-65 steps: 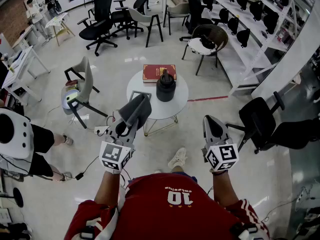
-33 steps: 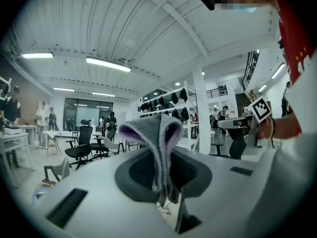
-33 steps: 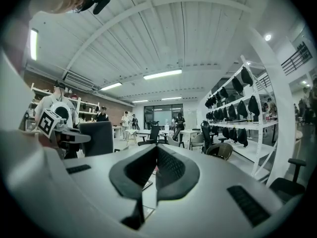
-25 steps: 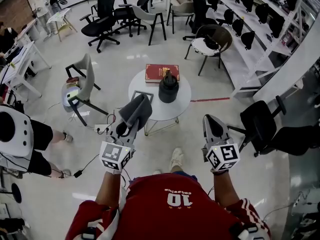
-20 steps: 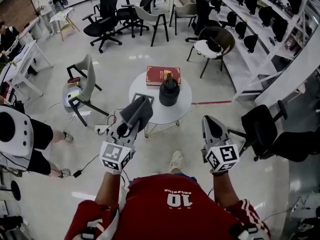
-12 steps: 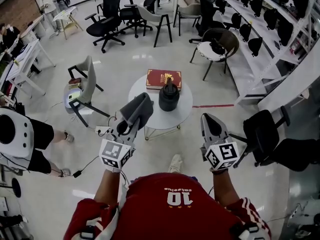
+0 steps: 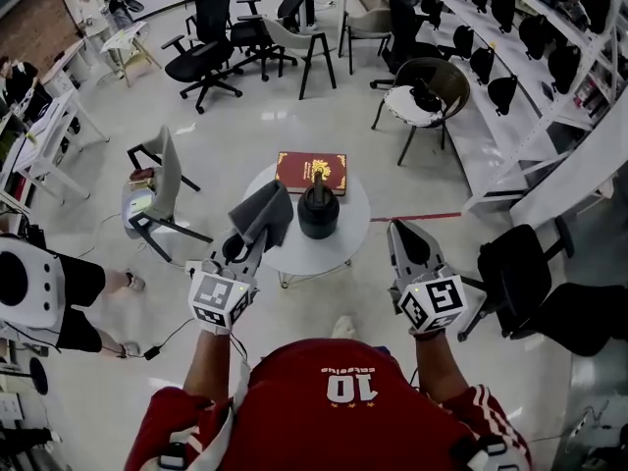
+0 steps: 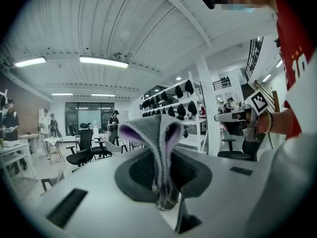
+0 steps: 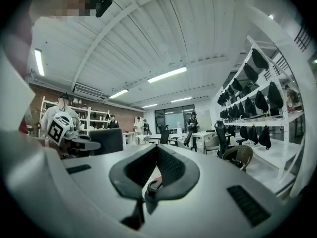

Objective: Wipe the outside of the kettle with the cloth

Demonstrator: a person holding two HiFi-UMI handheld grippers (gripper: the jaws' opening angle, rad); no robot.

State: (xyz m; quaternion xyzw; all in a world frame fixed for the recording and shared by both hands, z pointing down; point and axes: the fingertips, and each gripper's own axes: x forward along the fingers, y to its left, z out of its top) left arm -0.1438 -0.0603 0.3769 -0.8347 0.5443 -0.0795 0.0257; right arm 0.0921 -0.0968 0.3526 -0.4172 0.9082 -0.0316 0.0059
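Left gripper (image 7: 250,246) clamped on grey cloth (image 7: 265,212), held up near the table's (image 7: 350,235) left side. Right gripper (image 7: 399,231) closed, empty. Black kettle (image 7: 318,209) upright on round table, just in front of red book (image 7: 311,170). Cloth looks clear of kettle. Wiping apparently not begun, whole outside left.

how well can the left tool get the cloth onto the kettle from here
Probably yes. The left tool, shut on the cloth, hangs just left of the kettle on the round table, with nothing between them. How far above the kettle it is I cannot tell.
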